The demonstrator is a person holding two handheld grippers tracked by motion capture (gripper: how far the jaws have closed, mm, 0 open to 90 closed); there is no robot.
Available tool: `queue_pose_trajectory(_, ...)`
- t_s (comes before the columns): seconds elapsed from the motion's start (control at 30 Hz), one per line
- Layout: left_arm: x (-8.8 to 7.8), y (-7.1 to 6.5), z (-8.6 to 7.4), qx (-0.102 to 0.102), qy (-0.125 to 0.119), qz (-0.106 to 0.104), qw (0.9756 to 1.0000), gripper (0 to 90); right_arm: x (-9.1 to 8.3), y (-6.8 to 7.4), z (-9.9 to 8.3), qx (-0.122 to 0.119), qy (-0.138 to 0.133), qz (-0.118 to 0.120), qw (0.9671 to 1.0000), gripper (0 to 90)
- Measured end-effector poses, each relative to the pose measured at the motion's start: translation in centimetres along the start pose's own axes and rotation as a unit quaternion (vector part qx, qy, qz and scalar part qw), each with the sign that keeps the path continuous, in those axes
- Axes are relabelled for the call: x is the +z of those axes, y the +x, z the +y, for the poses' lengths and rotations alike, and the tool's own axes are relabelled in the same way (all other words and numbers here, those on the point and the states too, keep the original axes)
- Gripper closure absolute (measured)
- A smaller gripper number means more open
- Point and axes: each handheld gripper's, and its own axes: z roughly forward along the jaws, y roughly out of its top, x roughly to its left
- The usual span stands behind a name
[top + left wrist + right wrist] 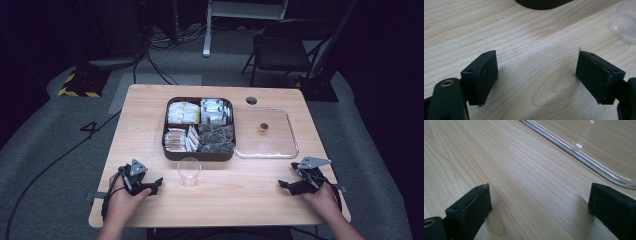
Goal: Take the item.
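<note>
A dark compartmented box [167, 145] of wrapped tea bags and sachets stands mid-table. Its clear lid [287, 131] lies to its right with a small brass knob [263, 127] on it. A clear plastic cup [189, 171] stands upright just in front of the box. My left gripper [157, 184] rests on the table left of the cup, open with nothing between its jaws. The left gripper view has the cup's edge [625, 23] at upper right and the box's corner [544, 3] at the top. My right gripper [282, 186] rests near the table's right front, open and empty, below the lid's rim [579, 155].
The wooden table [150, 107] has a round cable hole [251, 100] at its back edge. A folding chair [280, 50] and cables stand on the grey floor beyond. Bare wood lies between the two grippers.
</note>
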Motion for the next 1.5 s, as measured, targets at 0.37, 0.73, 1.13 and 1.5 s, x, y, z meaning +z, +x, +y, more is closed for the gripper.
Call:
queue_pose_trajectory(0.37, 0.0, -0.1, 0.0, 0.007, 0.002, 0.006, 1.0, 18.7, 0.0, 0.0, 0.0, 0.0, 0.0, 0.001, 1.0, 4.4)
queue_pose_trajectory(0.73, -0.8, 0.3, 0.2, -0.004, 0.002, -0.012, 0.9999, 29.7, 0.0, 0.3, -0.1, -0.006, 0.005, 0.006, 1.0, 0.8)
queue_pose_trajectory(1.13, -3.6, -0.1, 5.4, 0.007, -0.041, -0.037, 0.9985, 30.2, 0.0, 0.3, 0.0, 0.0, 0.003, 0.002, 1.0, 2.0)
queue_pose_trajectory(1.5, -3.1, 1.8, 11.6, 0.021, -0.063, -0.04, 0.997, 31.1, 0.0, 0.2, -0.1, -0.003, 0.003, 0.005, 1.0, 2.0)
